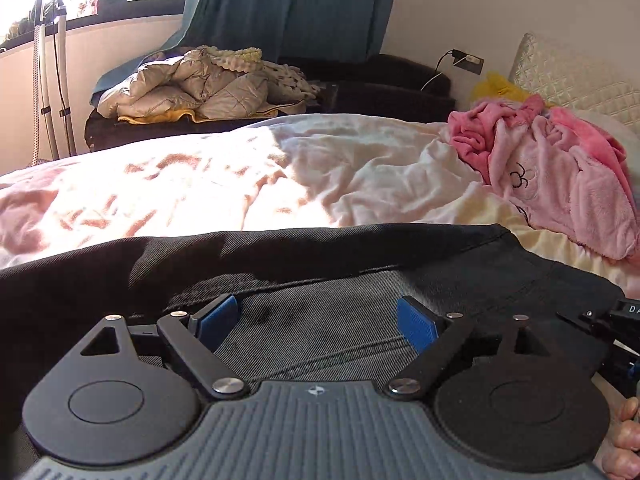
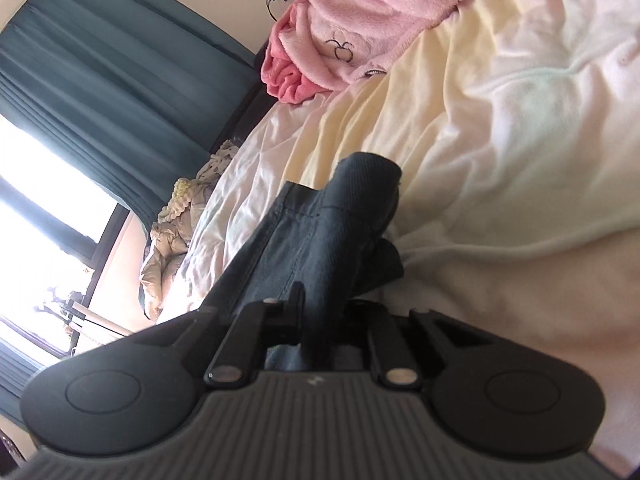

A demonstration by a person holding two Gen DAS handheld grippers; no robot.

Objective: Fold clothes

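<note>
A dark denim garment [image 1: 320,276] lies spread across the near side of the bed. My left gripper [image 1: 318,322] hangs just above it, jaws wide apart, blue pads [image 1: 416,326] bare with only the flat cloth showing between them. In the right wrist view my right gripper [image 2: 322,304] is shut on a bunched fold of the same dark denim garment [image 2: 320,224], which rises out of the jaws and drapes forward over the bedding. The right gripper's body [image 1: 618,322] shows at the right edge of the left wrist view, with fingers of a hand [image 1: 626,436] below it.
A crumpled pink fleece garment [image 1: 552,176] lies at the bed's far right beside a quilted pillow [image 1: 576,76]. The rumpled cream bedsheet [image 1: 248,176] covers the bed. Beyond it a dark bench holds a beige quilted jacket [image 1: 188,88]. Teal curtains [image 1: 288,4] hang by the window.
</note>
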